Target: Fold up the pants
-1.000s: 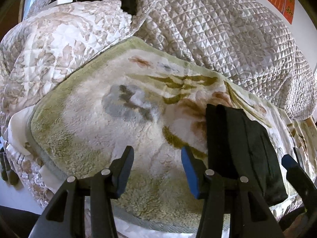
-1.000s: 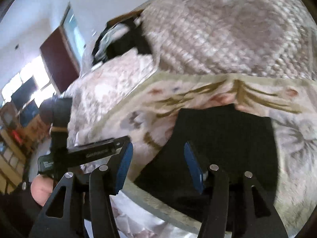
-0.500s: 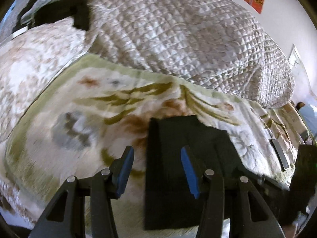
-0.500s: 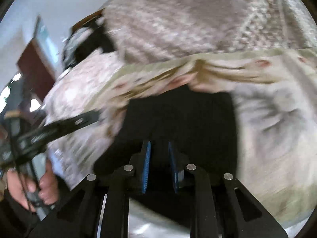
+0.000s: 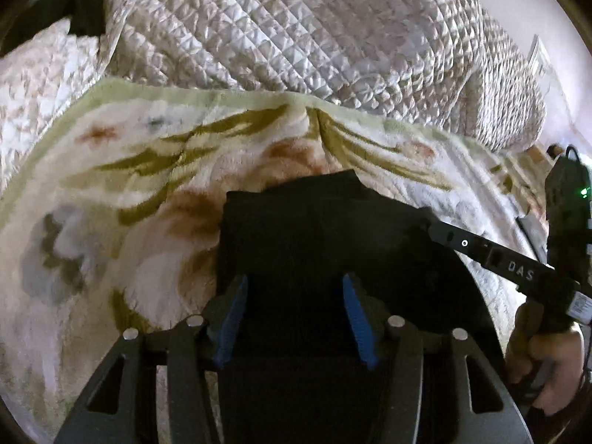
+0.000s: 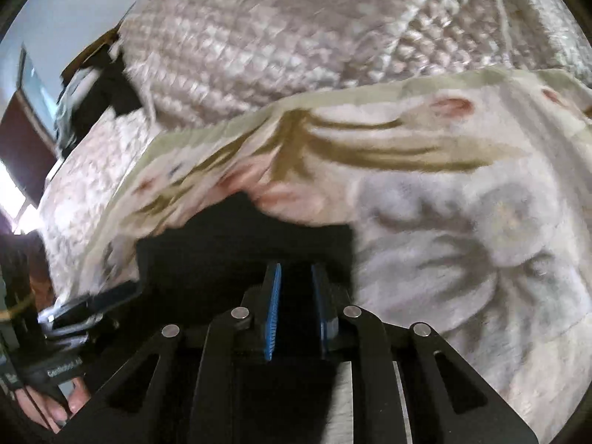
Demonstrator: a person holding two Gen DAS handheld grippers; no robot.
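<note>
The black pants [image 5: 318, 233] lie folded into a rectangle on a fleece blanket [image 5: 140, 170] with a floral print. My left gripper [image 5: 294, 292] is open, its blue-padded fingers spread over the near edge of the pants. My right gripper [image 6: 294, 277] has its jaws nearly together with black pants fabric [image 6: 240, 244] between the pads. The right gripper's finger [image 5: 484, 251] reaches onto the pants from the right in the left wrist view.
A quilted silver-pink bedspread [image 5: 296, 26] is heaped behind the blanket. A dark garment [image 6: 107, 88] lies at the far left of the bed. The left tool [image 6: 55, 366] and the hand on it sit at lower left in the right wrist view.
My left gripper swung right from the bare blanket to sit over the pants. My right gripper went from wide open to closed on the near edge of the pants.
</note>
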